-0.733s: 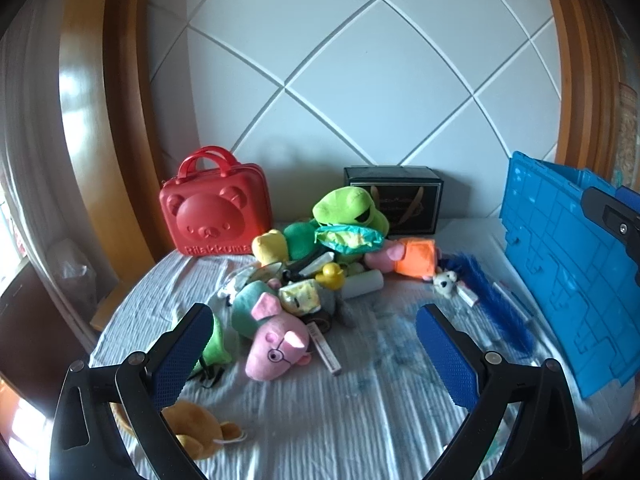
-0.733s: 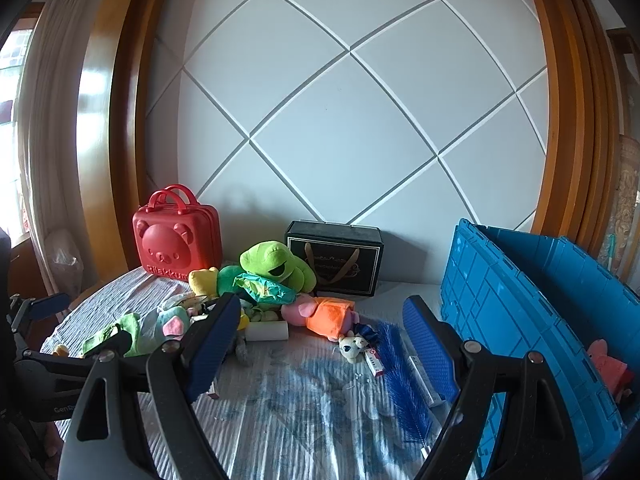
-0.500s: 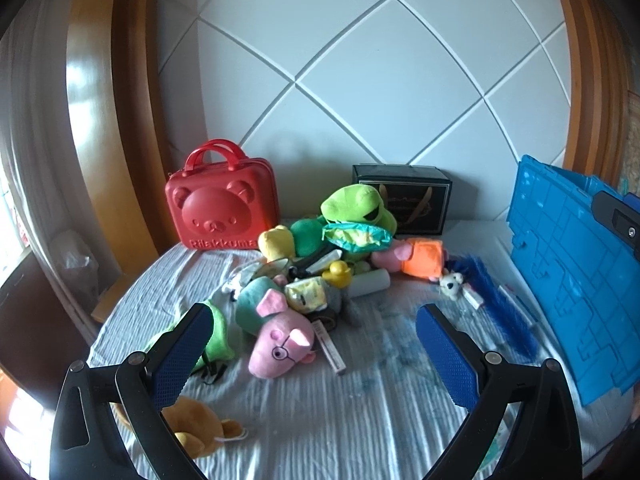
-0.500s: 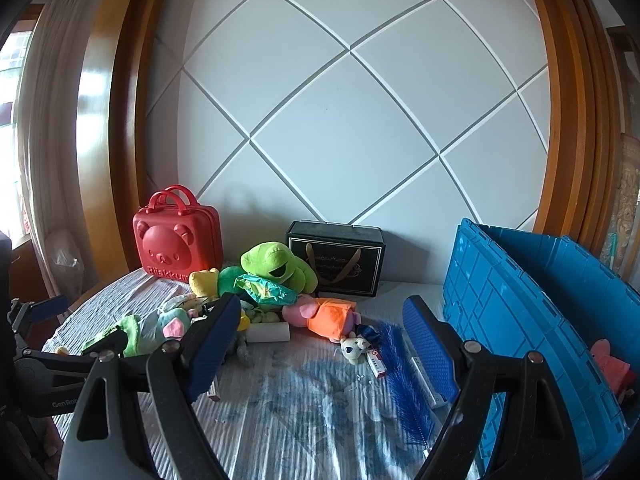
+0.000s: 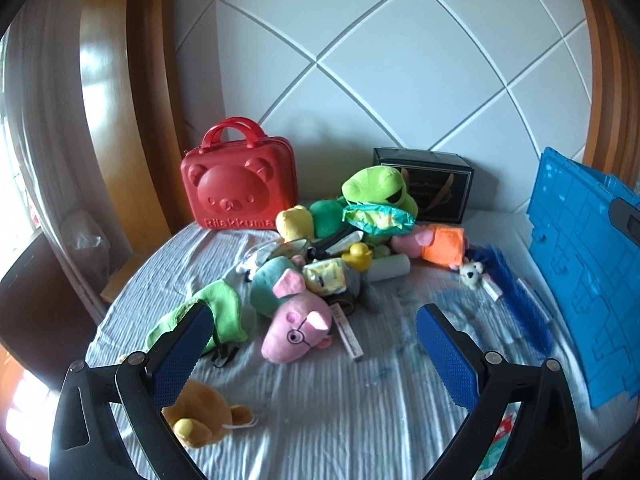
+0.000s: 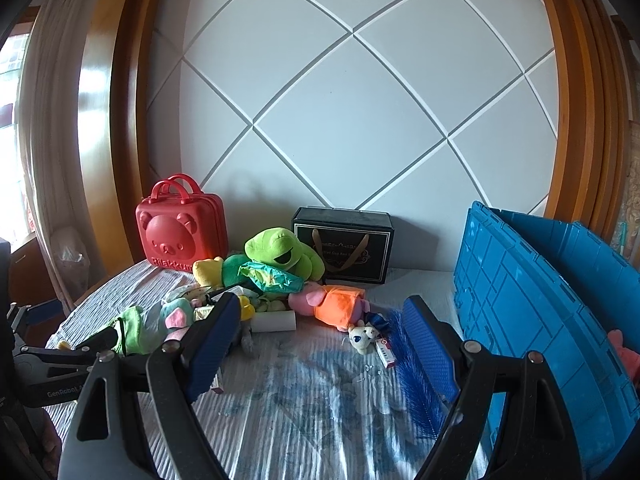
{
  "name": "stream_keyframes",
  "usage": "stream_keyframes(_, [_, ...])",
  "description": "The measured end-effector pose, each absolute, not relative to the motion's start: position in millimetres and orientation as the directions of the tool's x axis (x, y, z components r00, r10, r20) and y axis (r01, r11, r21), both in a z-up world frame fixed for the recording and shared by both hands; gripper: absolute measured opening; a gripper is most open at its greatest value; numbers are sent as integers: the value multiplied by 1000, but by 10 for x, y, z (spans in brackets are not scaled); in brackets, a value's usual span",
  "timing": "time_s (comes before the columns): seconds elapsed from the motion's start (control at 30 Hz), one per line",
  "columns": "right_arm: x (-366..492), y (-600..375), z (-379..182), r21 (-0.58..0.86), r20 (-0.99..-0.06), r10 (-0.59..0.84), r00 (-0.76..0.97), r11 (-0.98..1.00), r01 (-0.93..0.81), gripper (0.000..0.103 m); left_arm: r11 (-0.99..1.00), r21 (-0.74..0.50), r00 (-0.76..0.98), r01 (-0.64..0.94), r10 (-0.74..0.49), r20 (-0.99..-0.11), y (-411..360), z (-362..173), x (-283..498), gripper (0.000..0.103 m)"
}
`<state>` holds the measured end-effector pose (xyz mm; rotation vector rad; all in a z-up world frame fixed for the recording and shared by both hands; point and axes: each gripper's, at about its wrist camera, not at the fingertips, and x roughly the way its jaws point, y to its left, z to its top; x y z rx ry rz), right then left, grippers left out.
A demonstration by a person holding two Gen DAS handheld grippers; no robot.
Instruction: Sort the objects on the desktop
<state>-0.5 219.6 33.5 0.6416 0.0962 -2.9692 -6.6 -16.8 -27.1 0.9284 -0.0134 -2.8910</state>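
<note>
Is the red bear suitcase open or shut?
Shut: the red bear suitcase stands upright against the wall, both shells together, handles up.

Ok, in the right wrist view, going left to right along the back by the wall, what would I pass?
Red case → green frog → black box → blue crate.

I am holding my left gripper and right gripper level, jaws spread wide apart, both gripping nothing.
</note>
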Motion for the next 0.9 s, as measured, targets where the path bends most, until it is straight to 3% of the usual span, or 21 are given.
stream_keyframes(0.47, [15,2309,286,-37,-407,-104,-907,-991,130,83,-992,62,-824,111,-127,-553,-20,-210,54,103])
stream_keyframes(0.9, [188,2460,306,-19,-394,-59,-917,-997,73,83,-997,64,-870,29,-57,-489,288,95,168,103])
